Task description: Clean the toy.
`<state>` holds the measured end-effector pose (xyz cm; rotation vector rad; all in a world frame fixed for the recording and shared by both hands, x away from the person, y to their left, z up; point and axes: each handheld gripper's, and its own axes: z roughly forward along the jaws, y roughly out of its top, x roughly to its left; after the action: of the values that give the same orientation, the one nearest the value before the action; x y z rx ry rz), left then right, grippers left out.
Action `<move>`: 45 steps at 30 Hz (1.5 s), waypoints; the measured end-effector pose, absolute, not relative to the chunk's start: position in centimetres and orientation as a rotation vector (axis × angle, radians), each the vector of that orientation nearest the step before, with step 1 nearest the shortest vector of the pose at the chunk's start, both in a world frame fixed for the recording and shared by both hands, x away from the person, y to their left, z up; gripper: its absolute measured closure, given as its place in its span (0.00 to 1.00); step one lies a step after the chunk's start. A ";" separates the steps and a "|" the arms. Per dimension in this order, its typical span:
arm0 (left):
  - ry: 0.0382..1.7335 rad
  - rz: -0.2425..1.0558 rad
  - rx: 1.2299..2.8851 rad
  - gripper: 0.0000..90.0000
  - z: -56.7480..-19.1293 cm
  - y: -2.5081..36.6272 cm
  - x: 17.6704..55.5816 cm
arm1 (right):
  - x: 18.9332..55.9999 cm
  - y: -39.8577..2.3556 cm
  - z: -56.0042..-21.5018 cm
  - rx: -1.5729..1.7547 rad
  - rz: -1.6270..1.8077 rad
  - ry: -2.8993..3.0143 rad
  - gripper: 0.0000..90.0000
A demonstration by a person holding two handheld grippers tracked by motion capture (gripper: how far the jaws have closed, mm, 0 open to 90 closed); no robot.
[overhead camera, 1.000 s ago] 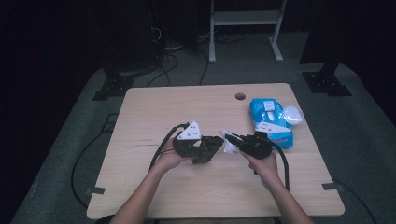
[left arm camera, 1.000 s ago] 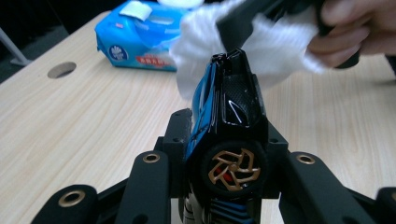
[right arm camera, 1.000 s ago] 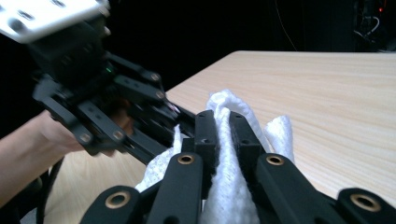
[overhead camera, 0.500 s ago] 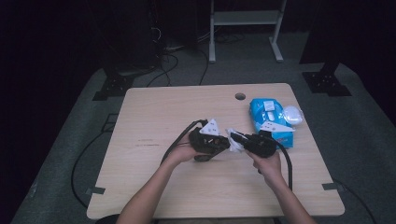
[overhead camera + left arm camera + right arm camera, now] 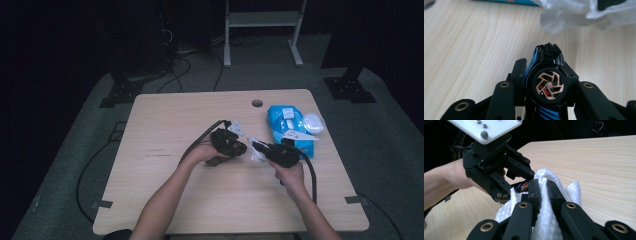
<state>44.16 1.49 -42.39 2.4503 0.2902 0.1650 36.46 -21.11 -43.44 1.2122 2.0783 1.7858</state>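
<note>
Wipe (image 5: 544,220), soft, beside glossy toy car (image 5: 547,82)

A light wooden table (image 5: 165,165) carries a blue wipes packet (image 5: 290,125) lying just beyond the right gripper (image 5: 256,148), a white round lid (image 5: 313,123) beside it.

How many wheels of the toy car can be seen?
1: a black wheel with bronze spokes on the black-and-blue toy car, gripped between the left gripper's jaws. Other wheels may be hidden.
</note>
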 end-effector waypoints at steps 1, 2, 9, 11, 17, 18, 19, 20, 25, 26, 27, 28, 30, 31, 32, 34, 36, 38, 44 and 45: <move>0.298 0.171 2.463 0.70 -42.4 1.5 44.3 | 36.5 -21.1 -43.5 1.215 1.784 2.080 0.92; 0.310 0.172 2.452 0.69 -42.4 1.6 44.4 | 36.5 -21.1 -43.5 1.218 1.784 2.081 0.92; 0.341 0.162 2.414 0.66 -41.2 2.9 45.2 | 36.5 -21.0 -43.6 1.208 1.771 2.092 0.92; 0.360 0.146 2.393 0.65 -41.1 3.5 45.2 | 36.5 -21.1 -43.6 1.211 1.773 2.091 0.92; 0.417 0.060 2.260 0.63 -40.7 6.1 45.5 | 36.5 -21.1 -43.6 1.211 1.771 2.089 0.92; 0.426 0.050 2.241 0.63 -40.6 6.6 45.6 | 36.5 -21.1 -43.6 1.211 1.770 2.087 0.92; 0.439 0.033 2.228 0.62 -40.6 7.0 45.7 | 36.5 -21.1 -43.6 1.212 1.771 2.084 0.92; 0.445 0.037 2.230 0.61 -40.7 7.4 45.8 | 36.6 -21.1 -43.6 1.213 1.772 2.084 0.92; 0.499 -0.026 2.190 0.60 -41.4 9.1 46.1 | 36.5 -21.0 -43.7 1.207 1.763 2.092 0.92; 0.509 -0.043 2.185 0.59 -41.6 9.3 46.1 | 36.5 -21.0 -43.7 1.209 1.762 2.094 0.92; 0.513 -0.049 2.184 0.58 -41.8 9.5 46.2 | 36.5 -21.0 -43.7 1.209 1.761 2.095 0.92; 0.519 -0.055 2.188 0.57 -41.9 9.6 46.3 | 36.6 -21.0 -43.7 1.207 1.761 2.096 0.92; 0.539 -0.076 2.202 0.54 -42.3 9.7 46.4 | 36.6 -20.9 -43.8 1.203 1.760 2.101 0.92; 0.541 -0.087 2.195 0.53 -42.4 9.8 46.5 | 36.6 -20.8 -43.8 1.201 1.759 2.102 0.92; 0.548 -0.091 2.188 0.53 -42.4 9.8 46.5 | 36.6 -20.8 -43.8 1.200 1.757 2.105 0.92; 0.549 -0.105 2.184 0.52 -42.6 9.8 46.5 | 36.5 -20.8 -43.8 1.200 1.754 2.106 0.92; 0.547 -0.102 2.185 0.52 -42.7 9.7 46.4 | 36.5 -20.7 -43.8 1.197 1.750 2.111 0.92; 0.542 -0.094 2.180 0.52 -42.7 9.7 46.3 | 36.5 -20.7 -43.8 1.196 1.748 2.115 0.92; 0.526 -0.050 2.162 0.53 -42.8 9.7 45.4 | 36.4 -20.7 -43.7 1.180 1.736 2.124 0.92; 0.520 -0.040 2.161 0.54 -42.8 9.6 45.3 | 36.4 -20.6 -43.7 1.181 1.732 2.128 0.92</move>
<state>45.26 9.63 -42.80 2.1610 0.5203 -0.0402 36.40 -20.63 -43.72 1.1806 2.1275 1.7321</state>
